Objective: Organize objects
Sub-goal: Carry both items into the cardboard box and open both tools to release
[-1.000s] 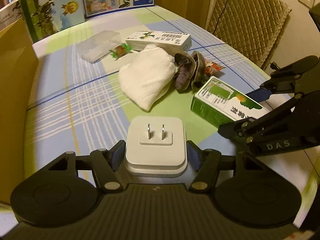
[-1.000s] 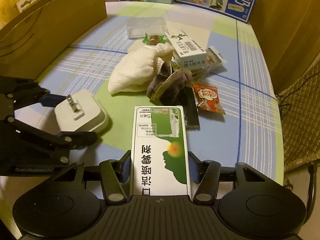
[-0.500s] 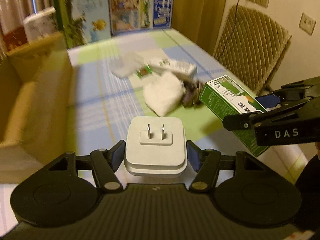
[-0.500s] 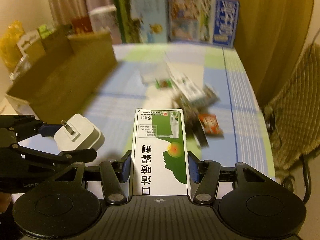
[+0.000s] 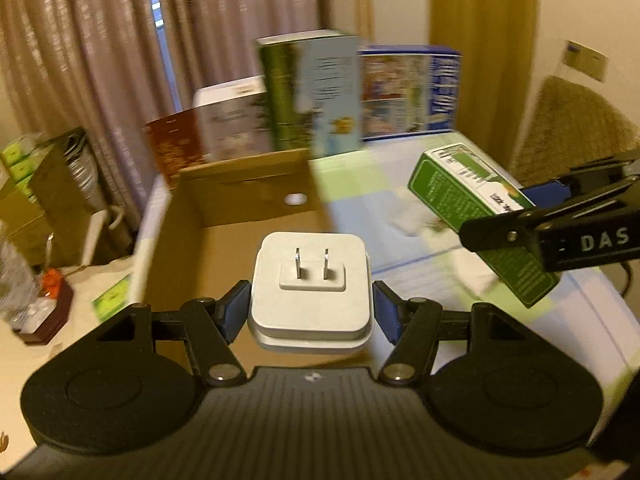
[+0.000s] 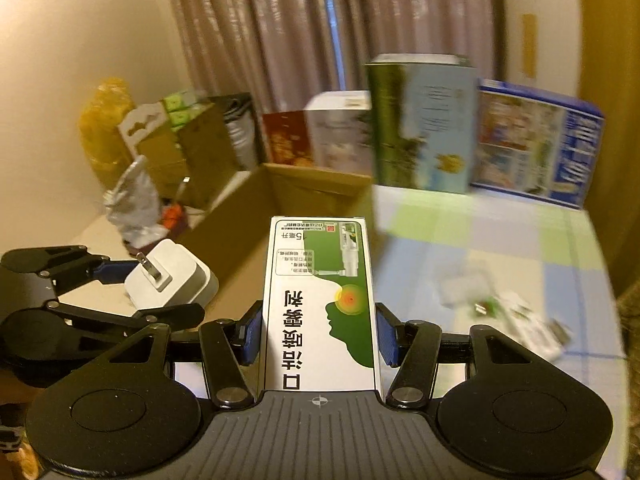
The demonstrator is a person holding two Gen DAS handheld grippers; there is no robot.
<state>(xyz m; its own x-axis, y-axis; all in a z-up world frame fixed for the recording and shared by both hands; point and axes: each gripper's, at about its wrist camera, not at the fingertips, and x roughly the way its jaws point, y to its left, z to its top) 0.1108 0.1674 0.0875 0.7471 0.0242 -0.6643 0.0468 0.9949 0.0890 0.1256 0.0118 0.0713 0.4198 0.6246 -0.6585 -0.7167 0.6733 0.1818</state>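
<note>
My left gripper (image 5: pixel 310 312) is shut on a white plug adapter (image 5: pixel 310 292), prongs facing up, held in the air over the open brown cardboard box (image 5: pixel 248 204). The right gripper (image 6: pixel 318 332) is shut on a green and white medicine box (image 6: pixel 320 304), lifted beside the cardboard box (image 6: pixel 256 236). In the left wrist view the medicine box (image 5: pixel 472 208) hangs at the right in the other gripper. In the right wrist view the adapter (image 6: pixel 170 280) shows at the left, held by the left gripper.
Tall printed cartons (image 6: pixel 424 120) stand along the table's far edge behind the cardboard box. Blurred small items (image 6: pixel 508 312) lie on the checked tablecloth (image 6: pixel 480 240) at the right. Bags and clutter (image 5: pixel 36 200) fill the side surface at left. A quilted chair (image 5: pixel 576 128) stands at right.
Both grippers have risen and swung left from the pile of items on the tablecloth toward the cardboard box, each keeping its object. The views now tilt up to the curtains.
</note>
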